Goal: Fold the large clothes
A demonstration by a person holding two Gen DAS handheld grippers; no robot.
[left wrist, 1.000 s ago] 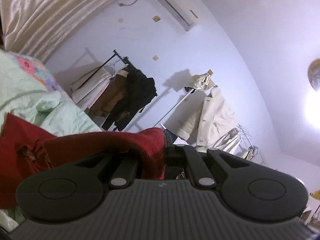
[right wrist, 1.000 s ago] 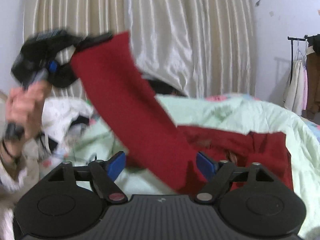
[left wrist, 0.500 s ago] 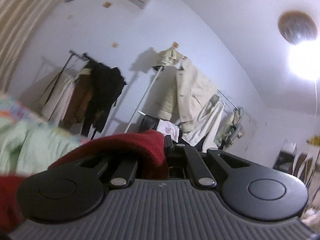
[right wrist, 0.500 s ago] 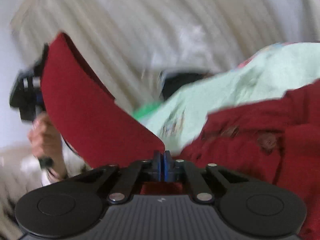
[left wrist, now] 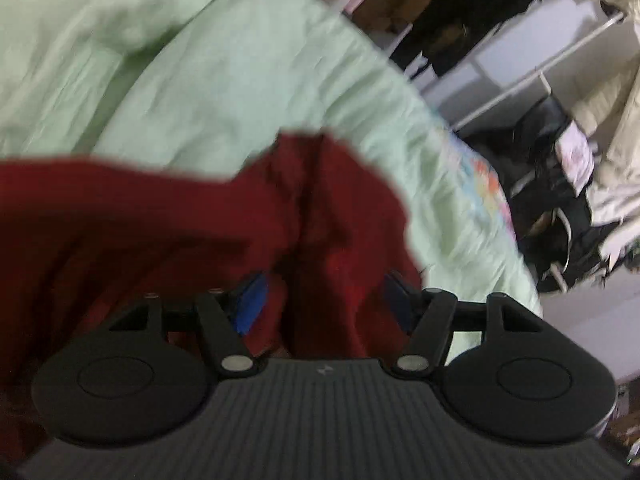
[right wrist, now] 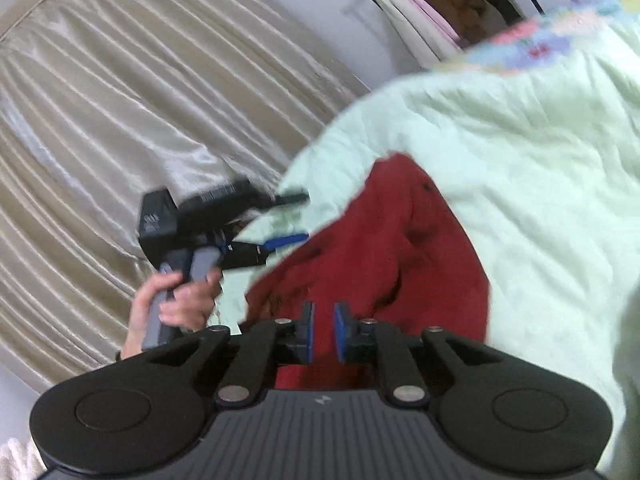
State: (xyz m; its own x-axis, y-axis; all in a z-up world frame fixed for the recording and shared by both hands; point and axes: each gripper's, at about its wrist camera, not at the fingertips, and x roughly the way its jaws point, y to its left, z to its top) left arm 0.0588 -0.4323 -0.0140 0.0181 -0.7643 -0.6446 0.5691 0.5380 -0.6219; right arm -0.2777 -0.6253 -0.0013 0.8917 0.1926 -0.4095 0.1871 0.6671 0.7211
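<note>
A dark red garment (left wrist: pixel 152 232) lies bunched on the pale green quilt (left wrist: pixel 208 80). My left gripper (left wrist: pixel 322 296) points down at it, its jaws opening. Red cloth bulges up between its blue pads (left wrist: pixel 250 300) but they do not press on it. In the right wrist view the red garment (right wrist: pixel 392 248) spreads just ahead of my right gripper (right wrist: pixel 324 332). Its jaws are opening with a narrow gap, and the cloth lies beneath them, not pinched. That view also shows my left gripper (right wrist: pixel 296 218) at the garment's left edge, held by a hand (right wrist: pixel 176 300).
A cream pleated curtain (right wrist: pixel 120 120) hangs behind the bed. Clothes racks with dark and pale coats (left wrist: pixel 480 12) stand past the bed's far edge, with a cluttered rack (left wrist: pixel 560 200) at the right. The green quilt (right wrist: pixel 520 140) extends to the right of the garment.
My left gripper swung down from the wall to the bed and let go of the red sleeve. My right gripper closed on the cloth, then parted, and its view rolled sideways.
</note>
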